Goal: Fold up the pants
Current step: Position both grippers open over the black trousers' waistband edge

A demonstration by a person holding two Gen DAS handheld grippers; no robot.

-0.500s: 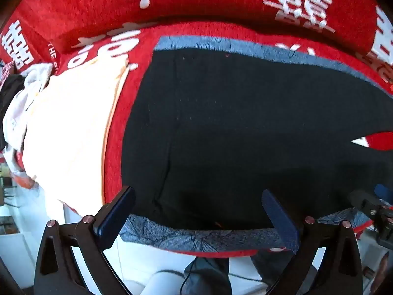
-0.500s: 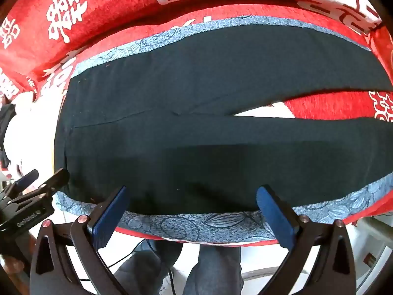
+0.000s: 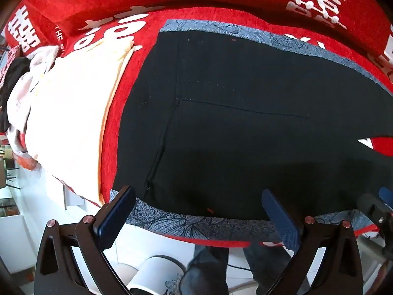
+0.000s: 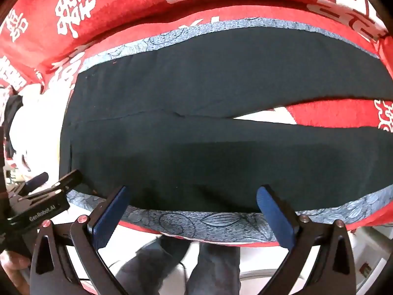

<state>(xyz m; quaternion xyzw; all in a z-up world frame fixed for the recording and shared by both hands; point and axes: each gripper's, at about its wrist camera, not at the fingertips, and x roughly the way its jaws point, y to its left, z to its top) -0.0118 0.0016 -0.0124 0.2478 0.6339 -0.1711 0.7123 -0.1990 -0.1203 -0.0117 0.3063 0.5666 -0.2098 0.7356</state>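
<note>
a red sofa cover (image 4: 319,118) with white characters fills both views, and a blue-grey patterned cloth (image 4: 208,223) lies spread across its seat. on that cloth the black pants (image 4: 196,135) lie flat, nearly hiding it except for strips along the near and far edges. in the right wrist view the waistband sits at the left and the two legs run off to the right, parting in a narrow wedge where red and white show through. in the left wrist view the pants (image 3: 245,123) show a seam line and a pocket slit near the waist. to the left of the waistband, a pile of pale cream clothes (image 3: 68,113) rests on the sofa. the left gripper (image 3: 199,211) hangs over the near edge of the pants at the waist end, its blue-padded fingers spread wide and holding nothing. the right gripper (image 4: 192,209) hangs over the near edge further along, its fingers likewise wide apart and empty. jeans-clad legs (image 4: 211,268) stand below the seat edge
</note>
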